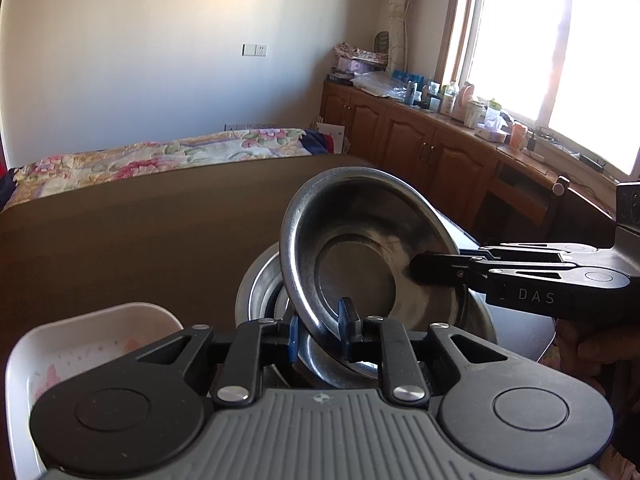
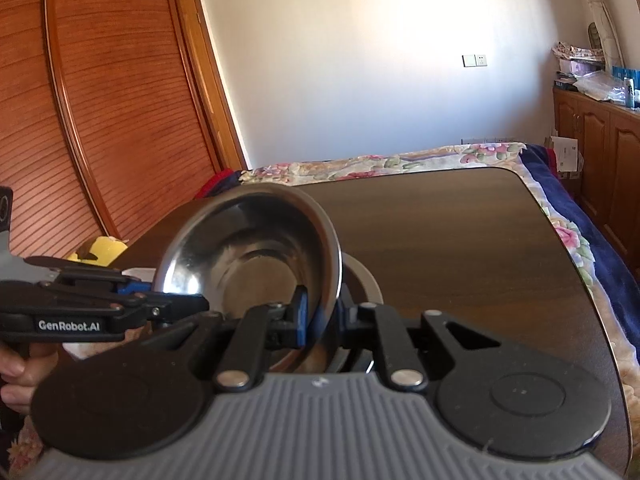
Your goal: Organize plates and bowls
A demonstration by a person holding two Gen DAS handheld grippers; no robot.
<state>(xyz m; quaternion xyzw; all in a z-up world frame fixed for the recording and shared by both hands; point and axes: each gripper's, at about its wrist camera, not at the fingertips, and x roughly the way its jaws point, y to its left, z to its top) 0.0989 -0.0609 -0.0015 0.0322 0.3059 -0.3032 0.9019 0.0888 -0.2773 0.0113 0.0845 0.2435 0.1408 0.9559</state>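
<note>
A tilted steel bowl (image 1: pixel 360 256) is being pinched at its rim by both the left gripper (image 1: pixel 320 334) and right gripper (image 2: pixel 320 316); uneven release risks it clattering onto the stack (image 1: pixel 260 292) beneath.

A plain pale wall (image 1: pixel 140 60) closes the far side of the room, with a white switch plate (image 1: pixel 255 50) set into it. Below it lies a bed under a floral bedspread (image 1: pixel 160 156) edged in dark blue. Along the window side runs a row of wooden cabinets (image 1: pixel 408 136) with arched door panels, their countertop crowded with bottles, boxes and plastic bags. A large wood-framed window (image 1: pixel 552 56) above them pours in bright daylight, and a patterned curtain (image 1: pixel 400 8) hangs at its edge. On the opposite side stands a reddish slatted wardrobe door (image 2: pixel 100 100). A dark brown table (image 2: pixel 460 232) fills the foreground.
</note>
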